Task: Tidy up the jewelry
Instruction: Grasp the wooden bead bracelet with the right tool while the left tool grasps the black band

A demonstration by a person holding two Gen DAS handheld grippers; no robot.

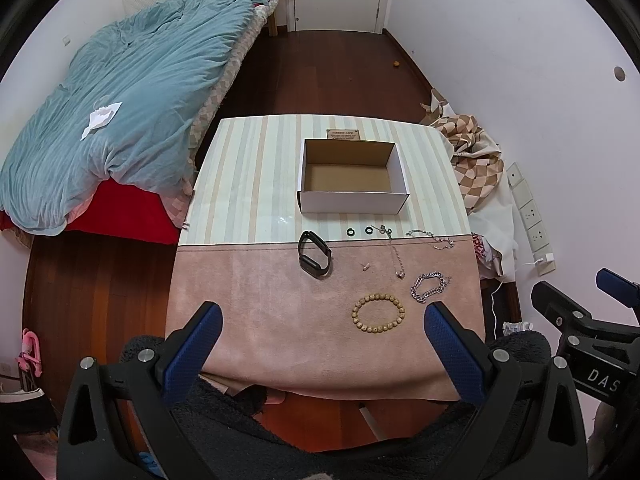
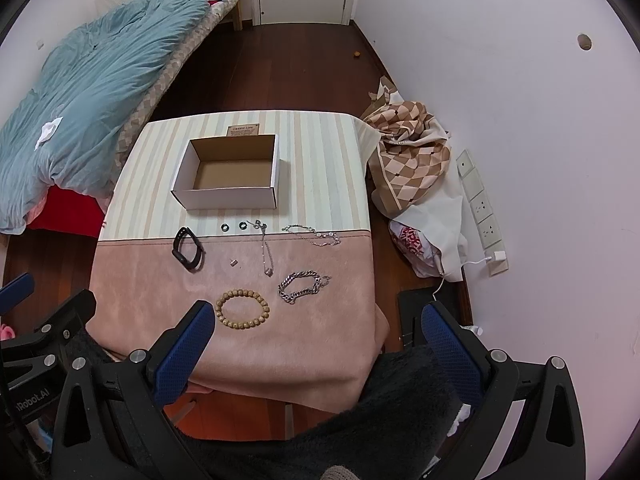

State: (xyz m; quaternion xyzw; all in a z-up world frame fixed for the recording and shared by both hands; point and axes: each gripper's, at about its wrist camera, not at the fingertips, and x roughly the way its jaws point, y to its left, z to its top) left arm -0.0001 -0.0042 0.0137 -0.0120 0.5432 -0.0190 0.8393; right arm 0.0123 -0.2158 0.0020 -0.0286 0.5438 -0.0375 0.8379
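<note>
An open white cardboard box (image 1: pixel 352 200) (image 2: pixel 228 200) stands empty on the table. In front of it lie a black watch band (image 1: pixel 315 260) (image 2: pixel 188 254), two black rings (image 1: pixel 360 231) (image 2: pixel 233 226), a thin pendant chain (image 1: pixel 396 258) (image 2: pixel 266 254), a beaded silver chain (image 1: pixel 430 238) (image 2: pixel 314 234), a silver link bracelet (image 1: pixel 428 286) (image 2: pixel 302 286), a wooden bead bracelet (image 1: pixel 378 314) (image 2: pixel 242 308) and a tiny charm (image 1: pixel 365 267) (image 2: pixel 235 263). My left gripper (image 1: pixel 322 344) is open and empty above the near edge. My right gripper (image 2: pixel 318 344) is open and empty at the near right corner.
The table has a striped cloth (image 1: pixel 256 168) at the back and a pink cloth (image 1: pixel 260 300) in front. A bed with a blue duvet (image 1: pixel 120 120) stands left. A checked fabric pile (image 2: pixel 408 152) and a bag (image 2: pixel 416 244) lie on the floor at right.
</note>
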